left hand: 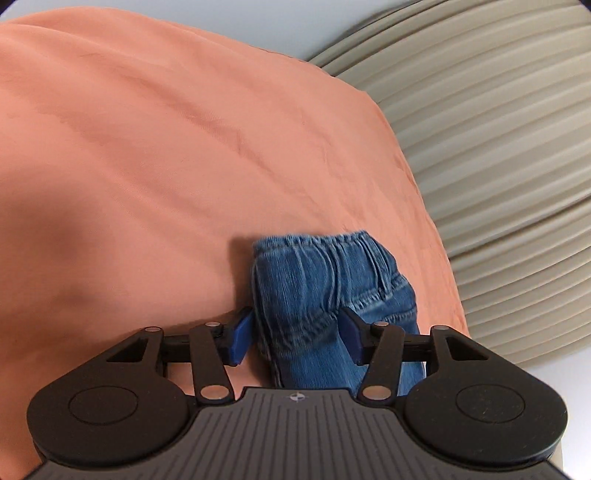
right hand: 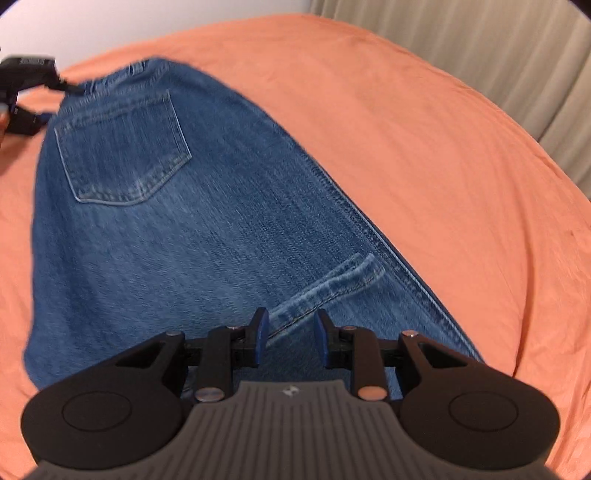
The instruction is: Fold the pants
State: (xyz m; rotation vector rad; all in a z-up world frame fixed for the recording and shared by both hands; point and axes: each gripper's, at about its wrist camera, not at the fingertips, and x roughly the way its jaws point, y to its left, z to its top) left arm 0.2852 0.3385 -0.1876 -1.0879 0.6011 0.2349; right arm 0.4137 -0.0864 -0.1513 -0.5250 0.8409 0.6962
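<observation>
Blue jeans (right hand: 184, 221) lie on the orange bed sheet (right hand: 406, 129), folded lengthwise with a back pocket (right hand: 125, 147) facing up. My right gripper (right hand: 290, 338) hovers over the denim near a stitched hem (right hand: 332, 284); its blue pads stand apart and press on nothing. In the left wrist view the gathered waistband end of the jeans (left hand: 314, 280) bulges up between the spread pads of my left gripper (left hand: 295, 339), which do not pinch it. The left gripper (right hand: 55, 103) also shows at the waistband in the right wrist view.
The orange sheet (left hand: 147, 147) covers the whole bed and stretches wide around the jeans. A beige pleated curtain (left hand: 498, 110) hangs beyond the bed's edge, and a pale wall (right hand: 110, 22) stands behind.
</observation>
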